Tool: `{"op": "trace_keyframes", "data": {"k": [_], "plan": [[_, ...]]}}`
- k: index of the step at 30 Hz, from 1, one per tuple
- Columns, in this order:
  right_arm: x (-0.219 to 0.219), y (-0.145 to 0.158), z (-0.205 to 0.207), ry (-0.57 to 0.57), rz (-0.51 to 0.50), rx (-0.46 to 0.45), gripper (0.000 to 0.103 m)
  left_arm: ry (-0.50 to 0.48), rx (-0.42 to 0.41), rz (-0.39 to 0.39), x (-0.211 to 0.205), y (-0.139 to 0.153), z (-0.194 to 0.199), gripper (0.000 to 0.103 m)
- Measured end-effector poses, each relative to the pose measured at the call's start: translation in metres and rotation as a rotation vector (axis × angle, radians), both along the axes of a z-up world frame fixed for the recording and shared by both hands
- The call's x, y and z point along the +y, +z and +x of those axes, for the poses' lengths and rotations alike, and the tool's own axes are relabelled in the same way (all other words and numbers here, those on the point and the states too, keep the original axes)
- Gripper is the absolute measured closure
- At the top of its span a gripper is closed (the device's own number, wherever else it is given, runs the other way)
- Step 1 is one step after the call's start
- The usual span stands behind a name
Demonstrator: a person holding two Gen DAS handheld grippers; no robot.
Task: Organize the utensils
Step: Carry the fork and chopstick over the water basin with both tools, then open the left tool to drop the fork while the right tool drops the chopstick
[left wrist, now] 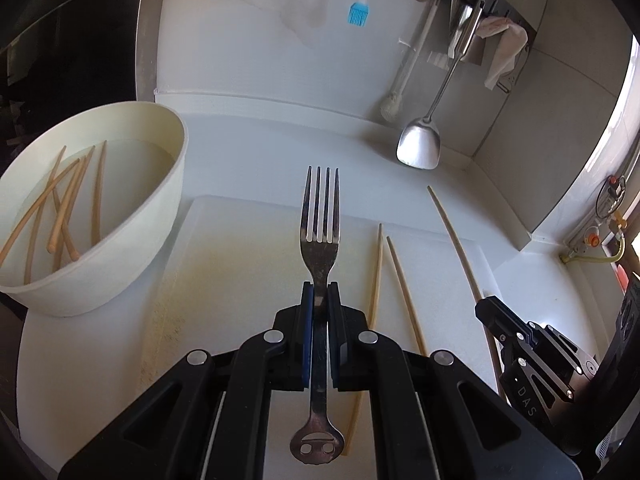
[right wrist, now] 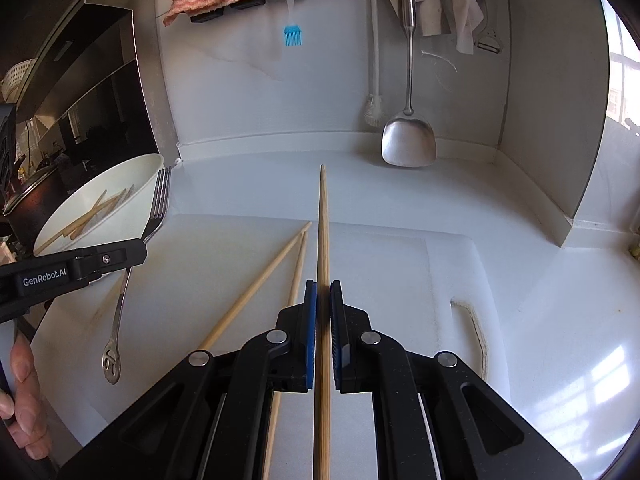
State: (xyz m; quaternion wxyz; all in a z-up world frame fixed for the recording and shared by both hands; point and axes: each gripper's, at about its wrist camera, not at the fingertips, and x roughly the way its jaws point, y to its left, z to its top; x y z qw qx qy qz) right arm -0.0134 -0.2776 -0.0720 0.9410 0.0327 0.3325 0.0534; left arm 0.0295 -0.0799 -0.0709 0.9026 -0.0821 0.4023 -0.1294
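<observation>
My left gripper (left wrist: 320, 294) is shut on the neck of a metal fork (left wrist: 320, 216), which is held above the white cutting board (left wrist: 224, 248) with its tines pointing away. My right gripper (right wrist: 323, 292) is shut on a wooden chopstick (right wrist: 323, 232) that points straight ahead, lifted off the board (right wrist: 400, 272). Two more chopsticks (right wrist: 280, 264) lie on the board, just left of the held one. A white bowl (left wrist: 160, 216) at the left holds several chopsticks (left wrist: 64, 204). In the right wrist view the left gripper (right wrist: 136, 250) with the fork (right wrist: 158, 204) shows beside the bowl (right wrist: 132, 216).
A steel spatula (right wrist: 408, 140), a white brush (right wrist: 374, 112), a blue silicone brush (right wrist: 293, 34) and cloths (right wrist: 444, 4) hang on the back wall. A dark stove area (right wrist: 80, 112) lies left of the bowl. A person's fingers (right wrist: 22, 396) show at the lower left.
</observation>
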Motion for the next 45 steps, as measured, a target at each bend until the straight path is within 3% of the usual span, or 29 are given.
{"op": "trace_keyframes", "data": {"k": [12,19,24,33,37,45], "plan": [[0.053,0.074,0.020,0.146,0.020,-0.064,0.097,0.116,-0.057,-0.001,0.054,0.074,-0.002,0.096],[0.124,0.104,0.053,0.249,0.075,-0.056,0.096,0.217,-0.037,0.015,0.133,0.095,0.010,0.096],[0.183,0.109,0.083,0.281,0.106,-0.017,0.096,0.232,-0.036,0.023,0.194,0.101,0.035,0.096],[0.274,0.079,0.132,0.348,0.135,0.137,0.096,0.193,0.092,0.012,0.256,0.066,0.085,0.096],[0.294,0.061,0.149,0.390,0.134,0.214,0.096,0.205,0.161,-0.028,0.269,0.043,0.100,0.096],[0.313,0.029,0.178,0.462,0.130,0.345,0.096,0.271,0.261,-0.035,0.277,0.008,0.120,0.096]]}}
